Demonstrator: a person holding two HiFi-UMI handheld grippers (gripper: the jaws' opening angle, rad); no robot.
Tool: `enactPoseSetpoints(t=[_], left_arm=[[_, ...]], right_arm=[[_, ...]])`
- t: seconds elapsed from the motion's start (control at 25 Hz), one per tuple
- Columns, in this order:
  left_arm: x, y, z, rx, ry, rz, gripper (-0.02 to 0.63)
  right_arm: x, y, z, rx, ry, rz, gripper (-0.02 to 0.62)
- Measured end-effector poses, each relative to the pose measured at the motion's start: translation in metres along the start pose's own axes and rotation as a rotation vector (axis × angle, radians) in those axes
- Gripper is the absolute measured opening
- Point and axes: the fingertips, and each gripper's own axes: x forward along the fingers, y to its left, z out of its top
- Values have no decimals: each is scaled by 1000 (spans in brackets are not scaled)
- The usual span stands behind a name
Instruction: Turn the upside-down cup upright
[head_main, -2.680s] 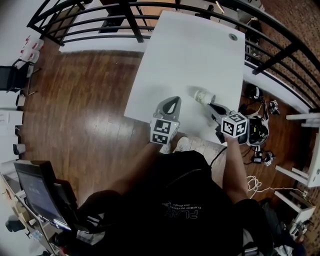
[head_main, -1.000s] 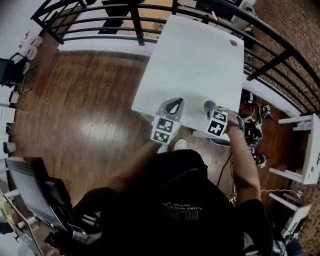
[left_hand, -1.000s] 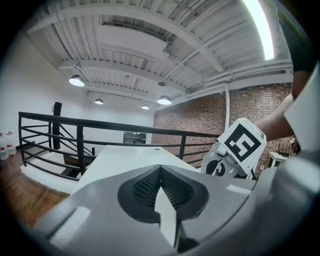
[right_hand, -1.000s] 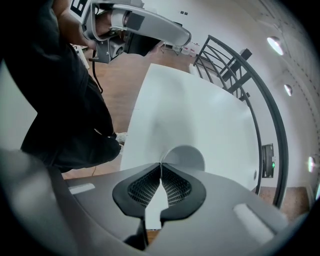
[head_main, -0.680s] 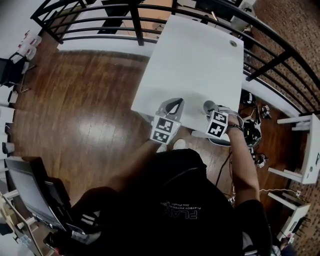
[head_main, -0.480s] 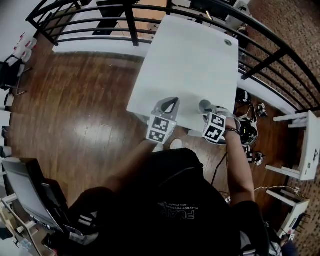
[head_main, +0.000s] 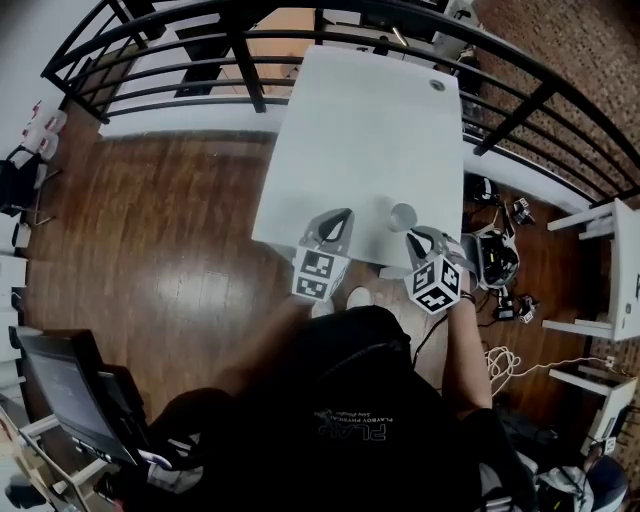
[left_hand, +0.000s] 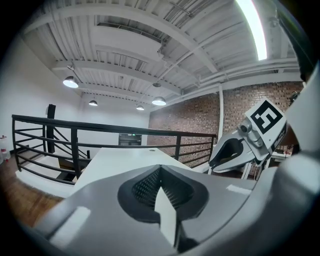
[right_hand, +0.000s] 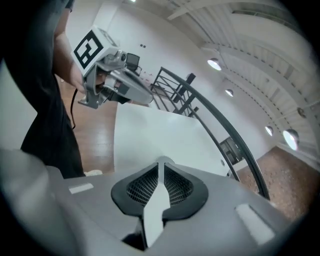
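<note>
The cup (head_main: 402, 215) is standing on the desk (head_main: 360, 120). Beside it the right gripper (head_main: 412, 234) is closing empty, jaws nearly together — the left gripper (head_main: 345, 214) is hovering closed.

A white table (head_main: 355, 130) on wooden floor (head_main: 170, 230) — one cup (head_main: 402, 215) stands near its near edge.

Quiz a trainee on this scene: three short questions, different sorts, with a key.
1. True or false: the small pale cup lies on its side on the white rectangular table.
2. Nearest the cup in the head view: A) left gripper, B) right gripper, C) black metal railing?
3. What does the left gripper hold?
Key: 1 false, it stands on end. 2 B; its jaws, just closing, hold nothing. 3 nothing, jaws together.
</note>
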Motion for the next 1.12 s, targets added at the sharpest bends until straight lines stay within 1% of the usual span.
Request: enactPoseSetpoints(t=[0.12,0.24,0.44,0.52,0.6,0.68,0.84,1.12], left_arm=[[1,0,-17,-10,17,-5,-2],[-3,4,-15,-25,14,0,-2],[-8,1,-12,-14,17,-7,-3],[-8,-1,-13,4,13,-10,-3],[-7,-1,-13,16,9,-12,-2],[-6,-1,-11,18,6,-10,-2],[-10,-2,4,62,-6,-2,-3],[-7,-2,11,67,-21,-1,-2]], right_arm=[[-5,4,-1,129,-41,-44,32],[-9,7,11,215,-88,-82,14],[-25,-6,28,490,-263,-231,12],[-32,-10,33,563,-326,-282,12],[-36,-16,37,619,-367,-325,12],[-39,-22,36,667,-400,-360,12],[-46,-32,22,724,-455,-417,12],[-42,-32,12,748,-463,-422,12]])
